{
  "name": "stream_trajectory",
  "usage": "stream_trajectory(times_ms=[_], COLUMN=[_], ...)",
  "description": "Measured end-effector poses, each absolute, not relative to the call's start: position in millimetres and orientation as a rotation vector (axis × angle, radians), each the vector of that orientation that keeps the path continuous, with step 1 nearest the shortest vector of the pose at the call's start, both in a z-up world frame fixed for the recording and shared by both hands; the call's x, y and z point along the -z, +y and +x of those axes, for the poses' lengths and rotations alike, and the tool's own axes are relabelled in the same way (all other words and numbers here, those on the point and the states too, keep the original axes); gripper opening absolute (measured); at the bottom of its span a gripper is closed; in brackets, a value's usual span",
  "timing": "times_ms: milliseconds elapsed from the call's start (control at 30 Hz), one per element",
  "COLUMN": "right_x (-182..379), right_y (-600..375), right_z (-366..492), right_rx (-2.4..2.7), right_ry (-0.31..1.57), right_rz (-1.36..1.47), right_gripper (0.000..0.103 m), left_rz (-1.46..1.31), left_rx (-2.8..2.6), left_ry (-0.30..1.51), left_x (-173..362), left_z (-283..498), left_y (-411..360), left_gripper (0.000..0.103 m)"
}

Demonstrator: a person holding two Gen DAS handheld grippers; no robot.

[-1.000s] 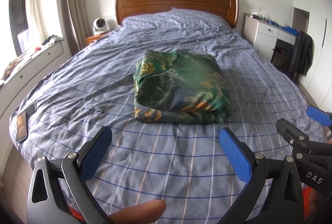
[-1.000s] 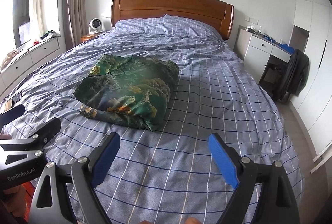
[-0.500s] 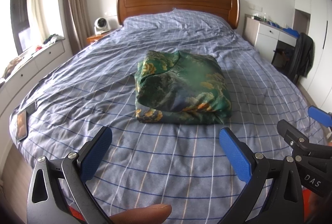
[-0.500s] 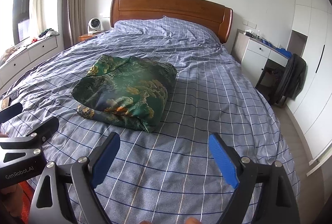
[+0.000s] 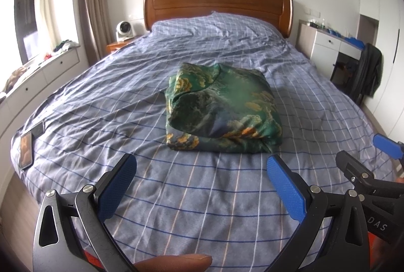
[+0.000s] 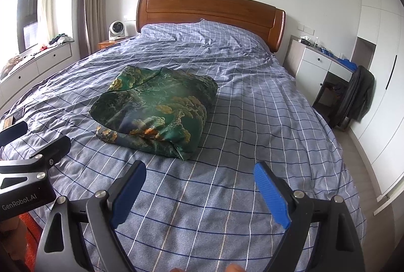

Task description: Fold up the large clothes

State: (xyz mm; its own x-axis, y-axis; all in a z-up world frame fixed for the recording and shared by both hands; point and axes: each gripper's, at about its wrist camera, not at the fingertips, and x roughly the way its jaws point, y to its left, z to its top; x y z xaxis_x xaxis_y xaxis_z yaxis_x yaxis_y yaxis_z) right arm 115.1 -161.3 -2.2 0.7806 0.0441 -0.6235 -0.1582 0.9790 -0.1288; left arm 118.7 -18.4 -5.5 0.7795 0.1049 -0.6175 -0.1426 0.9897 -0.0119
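- The bed [image 5: 126, 100] fills most of the room, with a brown wooden headboard [image 5: 217, 4] at its far end.
- A blue-grey checked cover [image 6: 252, 120] is spread over the whole bed, creased in places, and rises over the pillows at the far end.
- A folded green garment with a gold pattern [image 5: 222, 108] lies on the cover around the middle of the bed, in a thick, roughly square bundle.
- Near the left edge, at the near corner, a phone [image 5: 26, 150] lies flat on the cover, with a small dark flat object [image 5: 38, 130] just beside it on the far side.
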Motion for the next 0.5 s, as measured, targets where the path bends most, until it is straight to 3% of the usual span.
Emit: stream_trajectory(times_ms=[500], right_x=[4.8], right_y=[-163.5], right_z=[118.0], right_rx=[-0.106], right_ry=[0.676], right_rz=[-0.18], right_gripper=[0.089], left_rz=[-0.067], left_rx=[-0.121], left_ry=[0.678], left_x=[9.9], left_z=[122.7], left_y=[-18.2], left_gripper=[0.103])
